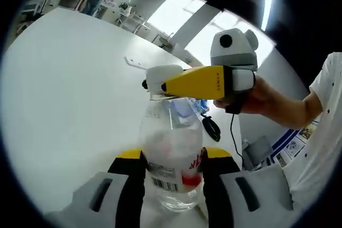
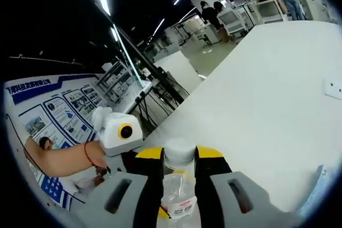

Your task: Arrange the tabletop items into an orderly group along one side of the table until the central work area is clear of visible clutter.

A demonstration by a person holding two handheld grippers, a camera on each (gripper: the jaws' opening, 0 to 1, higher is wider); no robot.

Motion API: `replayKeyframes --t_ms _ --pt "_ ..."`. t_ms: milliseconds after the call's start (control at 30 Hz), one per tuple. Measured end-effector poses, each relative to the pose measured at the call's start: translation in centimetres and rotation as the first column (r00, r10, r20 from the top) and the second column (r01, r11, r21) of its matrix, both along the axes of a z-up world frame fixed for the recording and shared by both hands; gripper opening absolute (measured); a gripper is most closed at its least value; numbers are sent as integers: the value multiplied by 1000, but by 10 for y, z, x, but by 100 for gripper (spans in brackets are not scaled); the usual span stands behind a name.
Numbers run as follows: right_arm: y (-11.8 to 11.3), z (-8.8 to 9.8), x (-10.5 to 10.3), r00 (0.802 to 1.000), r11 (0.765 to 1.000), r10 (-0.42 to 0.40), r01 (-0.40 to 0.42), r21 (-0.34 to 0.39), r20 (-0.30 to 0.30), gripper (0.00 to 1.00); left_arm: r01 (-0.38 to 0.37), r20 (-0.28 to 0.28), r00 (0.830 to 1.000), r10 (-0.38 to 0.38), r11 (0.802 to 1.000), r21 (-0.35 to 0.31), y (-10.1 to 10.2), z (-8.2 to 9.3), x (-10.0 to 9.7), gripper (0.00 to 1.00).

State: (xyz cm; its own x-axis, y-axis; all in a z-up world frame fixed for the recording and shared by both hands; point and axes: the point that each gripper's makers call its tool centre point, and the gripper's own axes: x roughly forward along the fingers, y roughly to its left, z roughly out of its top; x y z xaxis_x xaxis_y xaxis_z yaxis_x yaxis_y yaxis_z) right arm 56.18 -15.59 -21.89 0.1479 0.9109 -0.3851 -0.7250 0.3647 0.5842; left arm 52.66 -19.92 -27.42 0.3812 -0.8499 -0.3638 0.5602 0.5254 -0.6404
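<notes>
Both tools on 1 bottle

My left tool [image 1: 172, 172] is clamping the clear water bottle [image 1: 172, 156] around its labelled body, bottle standing upright on the white desk [image 1: 69, 94]. My right tool [image 2: 179, 177] is closing on the bottle's white cap [image 2: 179, 152] from the side; in the left gripper view its yellow jaws are sitting at the neck. A black cable [image 1: 212, 128] is lying just behind the bottle.
</notes>
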Motion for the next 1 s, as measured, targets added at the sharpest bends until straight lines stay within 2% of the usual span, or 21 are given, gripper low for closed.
replayKeyframes --t_ms 233,533,667,1000 --pt "-8 11 4 999 1000 -17 17 -1 41 19 21 26 999 -21 1000 7 -7 8 7 40" --pt "-23 29 11 990 999 -46 47 1 130 19 58 86 994 -60 998 22 -19 22 17 40" --pt "-28 41 16 975 998 -64 65 3 214 19 74 144 986 -78 997 29 -25 29 23 40" --pt "-39 55 23 944 995 -95 96 14 317 19 106 215 970 -113 993 45 -35 42 33 40"
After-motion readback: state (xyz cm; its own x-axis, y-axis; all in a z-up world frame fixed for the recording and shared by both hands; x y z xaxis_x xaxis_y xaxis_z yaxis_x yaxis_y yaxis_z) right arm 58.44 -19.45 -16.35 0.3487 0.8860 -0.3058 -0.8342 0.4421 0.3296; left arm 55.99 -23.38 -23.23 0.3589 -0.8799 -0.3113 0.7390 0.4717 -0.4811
